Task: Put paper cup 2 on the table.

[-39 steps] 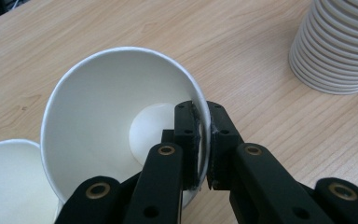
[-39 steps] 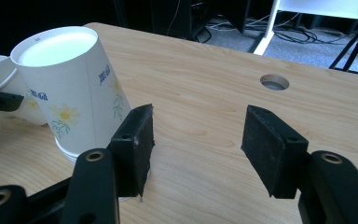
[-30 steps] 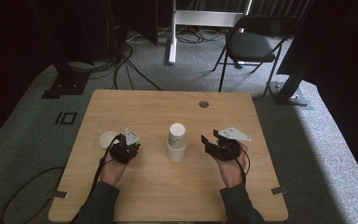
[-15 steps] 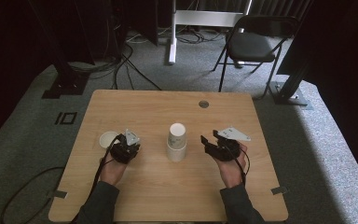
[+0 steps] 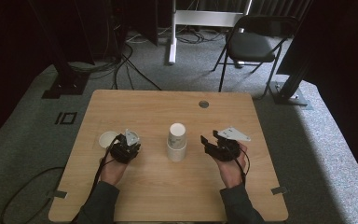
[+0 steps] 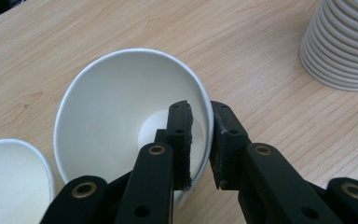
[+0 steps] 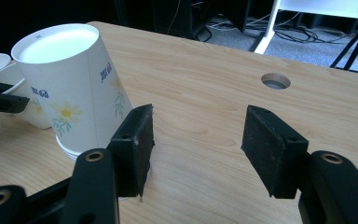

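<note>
An upside-down stack of flowered paper cups stands mid-table, and its ribbed rims show at the top right of the left gripper view. My left gripper is shut on the wall of a single white paper cup, one jaw inside and one outside. In the high view this gripper sits left of the stack. A second white cup lies just beside the held one. My right gripper is open with nothing between its pads, just right of the stack. From above, that gripper points toward the stack.
The wooden table has a round cable hole at the back right, seen also as the hole beyond my right jaws. A black folding chair and cables lie on the floor behind the table.
</note>
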